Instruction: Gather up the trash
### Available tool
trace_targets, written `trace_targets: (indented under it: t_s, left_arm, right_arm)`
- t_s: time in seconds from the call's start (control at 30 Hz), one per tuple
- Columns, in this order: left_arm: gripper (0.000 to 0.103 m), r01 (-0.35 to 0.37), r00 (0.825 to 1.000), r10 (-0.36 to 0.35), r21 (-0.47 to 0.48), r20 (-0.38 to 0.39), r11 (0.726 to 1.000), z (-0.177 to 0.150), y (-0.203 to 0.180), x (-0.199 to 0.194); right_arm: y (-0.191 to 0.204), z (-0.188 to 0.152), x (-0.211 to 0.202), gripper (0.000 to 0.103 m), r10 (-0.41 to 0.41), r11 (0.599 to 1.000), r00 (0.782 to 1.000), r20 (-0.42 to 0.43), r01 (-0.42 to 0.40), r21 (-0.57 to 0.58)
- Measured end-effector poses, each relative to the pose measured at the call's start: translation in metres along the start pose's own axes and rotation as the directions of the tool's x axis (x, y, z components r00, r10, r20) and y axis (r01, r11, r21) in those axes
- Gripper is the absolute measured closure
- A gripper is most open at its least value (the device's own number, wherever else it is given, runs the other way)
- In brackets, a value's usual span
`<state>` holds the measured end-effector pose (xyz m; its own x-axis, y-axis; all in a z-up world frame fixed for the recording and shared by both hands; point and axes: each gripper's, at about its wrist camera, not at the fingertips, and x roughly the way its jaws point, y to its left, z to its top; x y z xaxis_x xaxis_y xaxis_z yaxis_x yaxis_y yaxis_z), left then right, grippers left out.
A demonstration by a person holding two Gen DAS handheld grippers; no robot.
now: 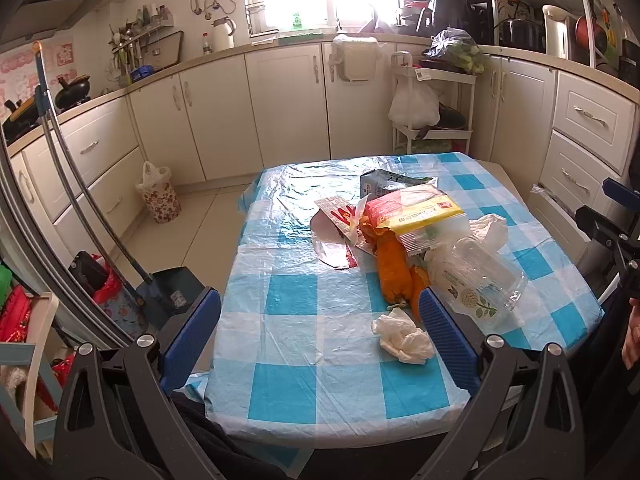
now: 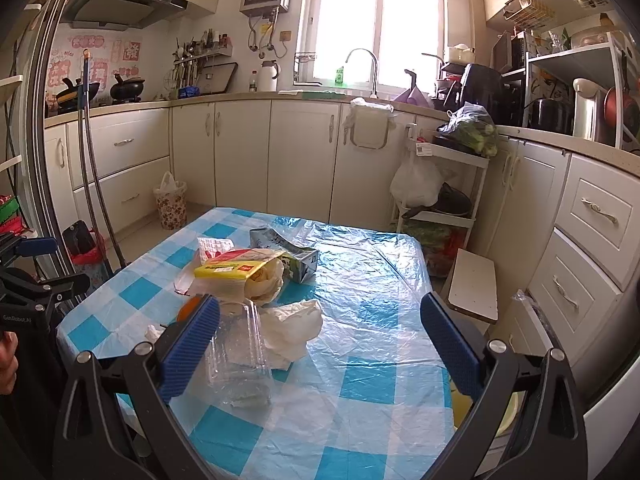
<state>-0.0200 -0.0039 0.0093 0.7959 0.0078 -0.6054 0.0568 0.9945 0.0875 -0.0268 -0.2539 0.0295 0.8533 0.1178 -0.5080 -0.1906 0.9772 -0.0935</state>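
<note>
Left gripper (image 1: 320, 316): jaws spread wide, holding nothing, poised above the near edge of the checked tablecloth (image 1: 312, 392). Left wrist view, all positions relative to the orange peel (image 1: 394, 270): crumpled white tissue (image 1: 402, 338) just in front, lying between the blue pads (image 1: 448, 344); clear plastic container (image 1: 476, 280) touching on the right; yellow-and-red wrapper (image 1: 416, 210) overlapping from behind; red-printed torn packet (image 1: 338, 224) to the left; grey carton (image 1: 384, 184) farther behind. Flower-patterned waste bin (image 1: 159, 194) on the floor, well apart to the left.

Right gripper (image 2: 320, 332): jaws spread wide, holding nothing. Right wrist view, relative to the clear plastic container (image 2: 240, 356): left pad (image 2: 190, 344) just beside its left side; white crumpled bag (image 2: 294, 326) touching on the right; yellow-and-red wrapper (image 2: 232, 270) behind; grey carton (image 2: 288, 254) farther behind. Flower-patterned waste bin (image 2: 171, 202) on the floor beyond the table.
</note>
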Motion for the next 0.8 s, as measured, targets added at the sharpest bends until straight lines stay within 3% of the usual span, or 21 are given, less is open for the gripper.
trace_targets:
  t_s: [0.8]
  left_arm:
    - [0.007,0.003,1.000,-0.002,-0.011,0.020,1.000,-0.0010,-0.0023,-0.0054]
  right_arm:
    - [-0.0011,0.0014,-0.0063,0.007,0.012,1.000,1.000,0.029,-0.012,0.010]
